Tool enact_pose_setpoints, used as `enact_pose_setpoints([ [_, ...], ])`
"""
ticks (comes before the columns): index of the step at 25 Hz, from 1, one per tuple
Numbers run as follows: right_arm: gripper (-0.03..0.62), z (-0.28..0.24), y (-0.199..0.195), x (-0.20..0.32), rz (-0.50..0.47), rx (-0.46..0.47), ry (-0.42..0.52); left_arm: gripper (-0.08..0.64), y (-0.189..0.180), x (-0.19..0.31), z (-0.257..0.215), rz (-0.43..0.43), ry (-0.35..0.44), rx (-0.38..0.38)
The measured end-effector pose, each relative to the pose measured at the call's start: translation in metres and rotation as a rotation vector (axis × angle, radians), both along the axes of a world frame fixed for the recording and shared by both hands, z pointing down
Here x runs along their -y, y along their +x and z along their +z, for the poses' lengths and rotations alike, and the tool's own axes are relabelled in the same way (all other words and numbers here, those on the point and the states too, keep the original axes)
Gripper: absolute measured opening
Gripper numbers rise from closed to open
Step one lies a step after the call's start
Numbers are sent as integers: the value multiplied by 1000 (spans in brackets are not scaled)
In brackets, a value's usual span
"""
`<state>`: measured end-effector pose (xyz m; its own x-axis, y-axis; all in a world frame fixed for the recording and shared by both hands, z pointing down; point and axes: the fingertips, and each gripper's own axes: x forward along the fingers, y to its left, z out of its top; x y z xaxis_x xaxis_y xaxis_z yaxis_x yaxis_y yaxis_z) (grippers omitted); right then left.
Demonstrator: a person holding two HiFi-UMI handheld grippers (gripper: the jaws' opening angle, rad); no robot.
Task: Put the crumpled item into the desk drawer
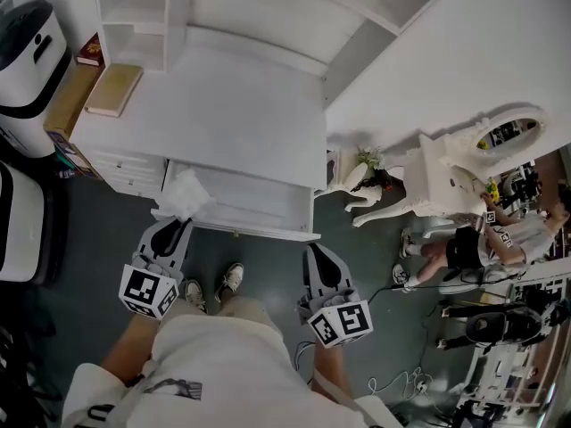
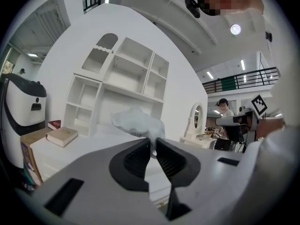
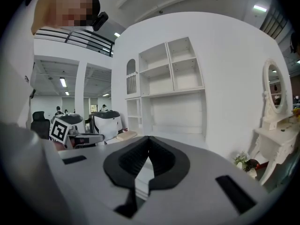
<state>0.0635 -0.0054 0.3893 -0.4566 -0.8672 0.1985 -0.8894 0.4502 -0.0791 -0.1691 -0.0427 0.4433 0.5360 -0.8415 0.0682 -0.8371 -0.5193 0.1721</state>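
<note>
Crumpled item (image 1: pixel 185 194), pinched by a thin corner in left gripper (image 1: pixel 179 226), overhangs drawer (image 1: pixel 268 205) at its 9 o'clock end; release there may miss. Right gripper (image 1: pixel 318 251) closed, empty.

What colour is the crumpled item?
The crumpled item is white, clearest in the left gripper view.

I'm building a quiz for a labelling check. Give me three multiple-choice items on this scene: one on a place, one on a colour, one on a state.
1. Where is the crumpled item? A in the left gripper's jaws; B on the floor; C on a shelf.
2. What colour is it? A red; B white; C black.
3. The desk drawer is: A shut; B removed; C open.
Answers: A, the jaws pinch its lower end; B, it looks white in both views; C, its inside shows in the head view.
</note>
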Motion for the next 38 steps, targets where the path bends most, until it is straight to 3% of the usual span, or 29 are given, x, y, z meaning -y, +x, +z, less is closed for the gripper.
enact_pose_setpoints([
  [10, 9, 3, 14, 87, -116, 53, 30, 49, 23, 49, 2, -82, -23, 46],
  [22, 9, 38, 28, 142, -191, 87, -35, 49, 43, 92, 23, -146, -76, 115],
  [30, 9, 59, 17, 150, -214, 78, -64, 49, 59, 108, 69, -96, -157, 158],
  [38, 9, 81, 23, 149, -195, 85, -108, 49, 83, 118, 142, 49, -280, 276],
])
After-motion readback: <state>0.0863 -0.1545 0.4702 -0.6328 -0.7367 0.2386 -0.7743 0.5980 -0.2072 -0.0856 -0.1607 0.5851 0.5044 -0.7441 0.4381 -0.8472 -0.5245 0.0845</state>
